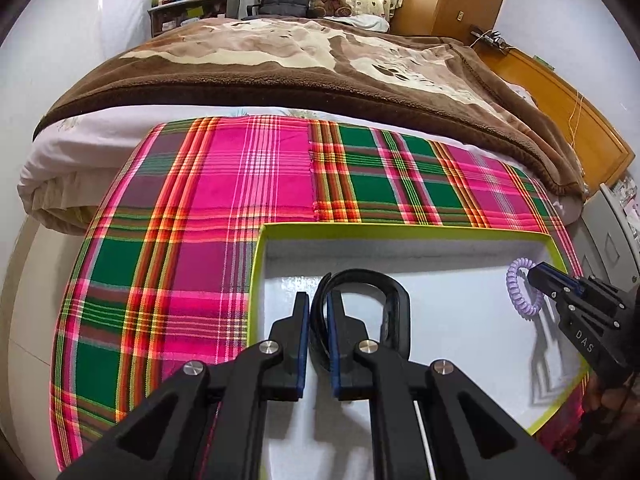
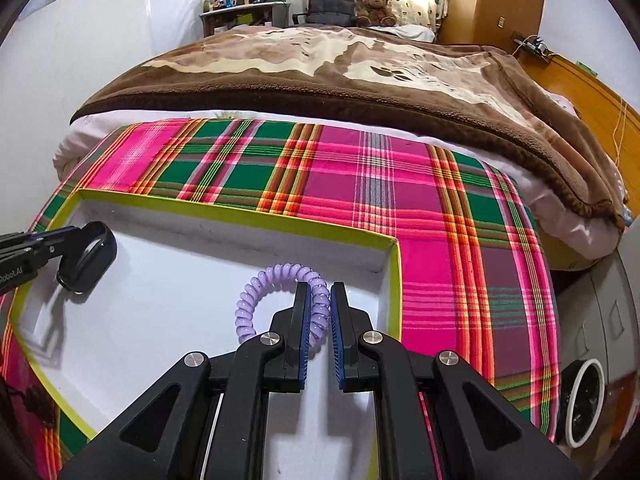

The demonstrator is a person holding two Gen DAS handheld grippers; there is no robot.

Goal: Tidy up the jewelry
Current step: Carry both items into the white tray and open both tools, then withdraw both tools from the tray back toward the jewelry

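Note:
A shallow white tray with a lime-green rim (image 1: 400,229) (image 2: 240,210) lies on a pink and green plaid cloth. My left gripper (image 1: 318,300) is shut on a black band bracelet (image 1: 384,284) and holds it over the tray's left part; it also shows in the right wrist view (image 2: 86,258). My right gripper (image 2: 319,292) is shut on a purple spiral coil bracelet (image 2: 260,292) over the tray's right part, near its far right corner. The coil (image 1: 520,292) and right gripper (image 1: 534,274) also show in the left wrist view.
The plaid cloth (image 1: 200,208) (image 2: 440,220) covers a table in front of a bed with a brown blanket (image 1: 280,56). A teddy bear (image 2: 374,2), chair and cluttered desk stand behind. A white ring-shaped object (image 2: 586,400) sits at the lower right.

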